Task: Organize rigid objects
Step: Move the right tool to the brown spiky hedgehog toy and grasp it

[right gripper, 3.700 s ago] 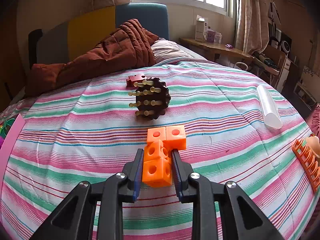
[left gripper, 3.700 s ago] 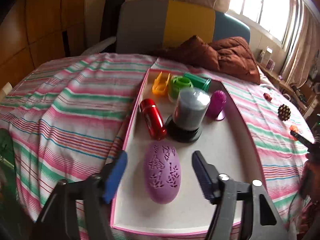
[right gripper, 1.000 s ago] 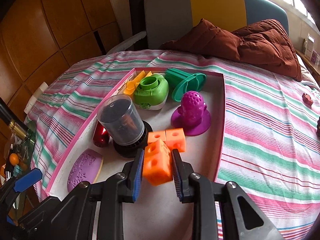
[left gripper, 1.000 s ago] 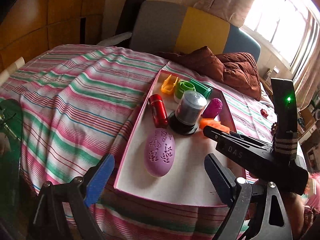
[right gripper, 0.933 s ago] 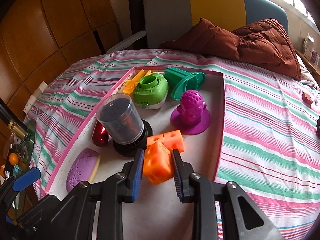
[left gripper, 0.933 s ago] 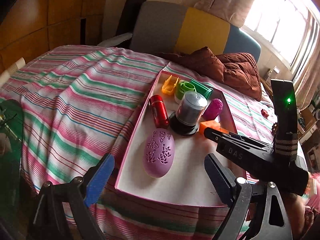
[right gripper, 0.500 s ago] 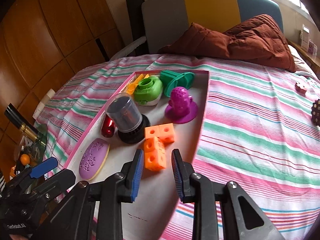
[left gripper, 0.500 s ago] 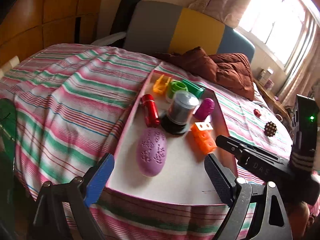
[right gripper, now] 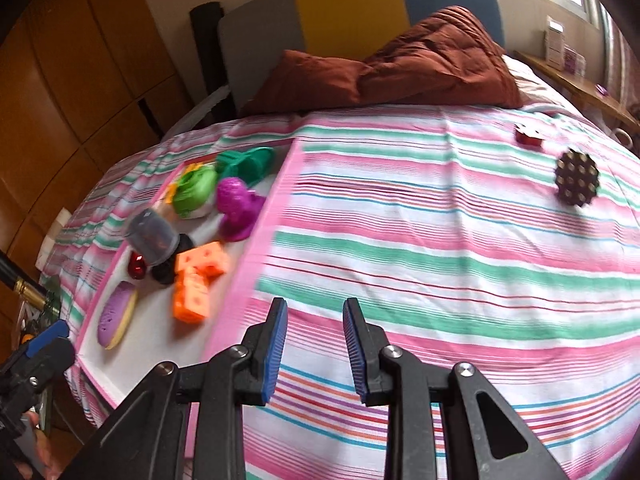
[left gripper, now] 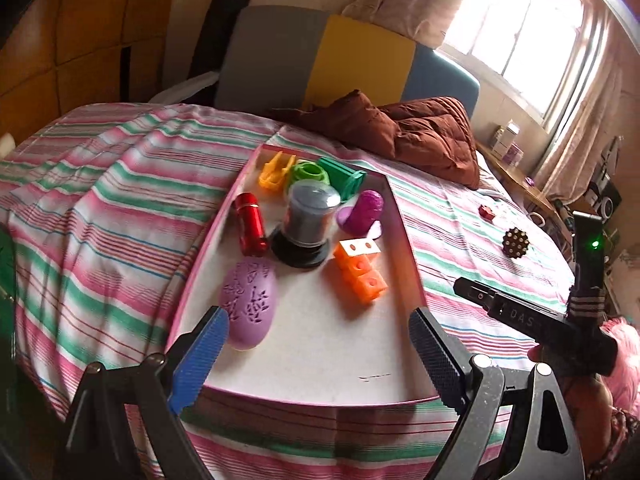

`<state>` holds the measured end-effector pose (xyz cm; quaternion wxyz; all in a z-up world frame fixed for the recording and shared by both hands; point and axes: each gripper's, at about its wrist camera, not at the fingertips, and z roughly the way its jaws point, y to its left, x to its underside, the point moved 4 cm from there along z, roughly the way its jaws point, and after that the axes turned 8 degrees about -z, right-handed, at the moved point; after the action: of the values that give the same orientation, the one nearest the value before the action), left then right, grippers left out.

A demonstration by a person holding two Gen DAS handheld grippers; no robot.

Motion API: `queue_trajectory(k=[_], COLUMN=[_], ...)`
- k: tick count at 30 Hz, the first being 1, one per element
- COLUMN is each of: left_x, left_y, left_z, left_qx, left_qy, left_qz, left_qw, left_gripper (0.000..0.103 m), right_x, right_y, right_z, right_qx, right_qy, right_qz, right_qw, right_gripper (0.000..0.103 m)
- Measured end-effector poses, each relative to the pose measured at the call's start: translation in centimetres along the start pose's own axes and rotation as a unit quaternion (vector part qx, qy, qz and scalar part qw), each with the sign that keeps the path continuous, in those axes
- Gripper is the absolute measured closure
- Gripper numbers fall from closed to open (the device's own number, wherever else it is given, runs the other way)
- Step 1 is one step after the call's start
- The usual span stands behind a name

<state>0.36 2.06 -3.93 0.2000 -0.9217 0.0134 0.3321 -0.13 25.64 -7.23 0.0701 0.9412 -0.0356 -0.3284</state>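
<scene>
A pink-rimmed white tray [left gripper: 320, 364] lies on the striped bed. In it are an orange cube block [left gripper: 360, 270], a purple egg-shaped case [left gripper: 250, 308], a red cylinder [left gripper: 251, 224], a grey-capped jar on a black base [left gripper: 306, 224], a purple studded toy [left gripper: 362, 212], and green and yellow pieces at the far end. The orange block also shows in the right wrist view [right gripper: 196, 280]. My left gripper [left gripper: 316, 356] is open and empty at the tray's near edge. My right gripper [right gripper: 314, 344] is open and empty over the bedspread, right of the tray [right gripper: 256, 256].
A brown spiky ball [right gripper: 576, 178] and a small red piece [right gripper: 528, 134] lie on the striped bedspread [right gripper: 440, 240] to the right. A brown quilt [right gripper: 400, 68] is heaped at the headboard. The right gripper's body [left gripper: 540, 324] shows right of the tray.
My right gripper has let go of the orange block in the tray, opened, and swung right over the bedspread. The left gripper stays open near the tray's front.
</scene>
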Motion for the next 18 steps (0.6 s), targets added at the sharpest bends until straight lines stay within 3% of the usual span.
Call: queue_trajectory(k=[6,12,18], left_x=[-0.1,0.3,1.1], left_y=[-3.1,-8.0,-11.1], left_z=[0.9,2.2,3.4], left_qx=[0.014,0.034,0.042], left_qy=[0.026,0.047,0.066], left_qz=[0.018,0.067,0.089], left_qw=[0.9994,0.996,0.993], left_gripper=[0.01,0.009,0.009], right_x=[0.8,1.2,-1.6], right_y=[-6.4,-13.8,-22.8], right_z=[-0.7,-1.6,-4.0], right_qx=[0.028,0.049,0.069], right_qy=[-0.007,-0.012,-0.057], right_qz=[0.058,0.126,0.202], right_qw=[0.998,0.991,0.975], right_gripper=[0.074,0.071,0.067])
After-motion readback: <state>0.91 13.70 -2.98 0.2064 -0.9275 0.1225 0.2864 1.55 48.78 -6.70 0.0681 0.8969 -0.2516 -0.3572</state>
